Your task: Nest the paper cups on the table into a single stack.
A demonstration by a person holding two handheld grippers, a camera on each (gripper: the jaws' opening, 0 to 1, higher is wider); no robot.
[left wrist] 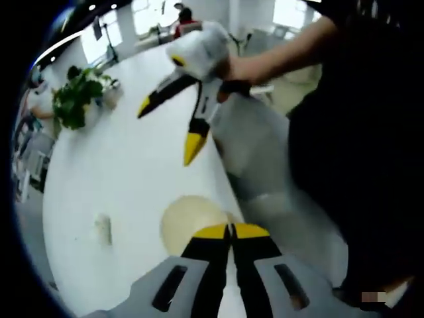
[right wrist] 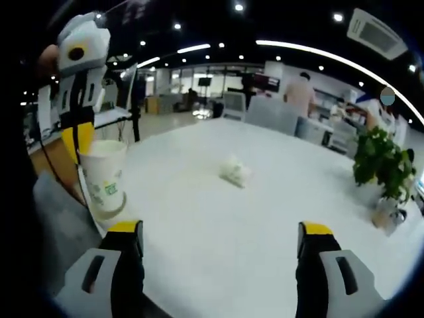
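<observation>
Left gripper (left wrist: 230, 230): jaws closed on the rim of the white paper cup with green print (right wrist: 104, 175), which stands upright near the edge of the white table (right wrist: 265, 225). Right gripper (right wrist: 220, 232): jaws wide apart, holding nothing, above the table surface.

Ahead of me lies a wide white table (right wrist: 278, 218), and near its middle sits a small crumpled white thing (right wrist: 235, 171), maybe paper; I cannot tell exactly. At the far right edge a green potted plant (right wrist: 382, 165) stands on the table. In my left gripper view the same plant (left wrist: 81, 98) is at the far left, and a small pale object (left wrist: 103, 227) lies on the white surface. Behind the table I see grey chairs (right wrist: 273, 112), ceiling lights (right wrist: 238, 7) and a person (right wrist: 299, 93) standing in the office.
</observation>
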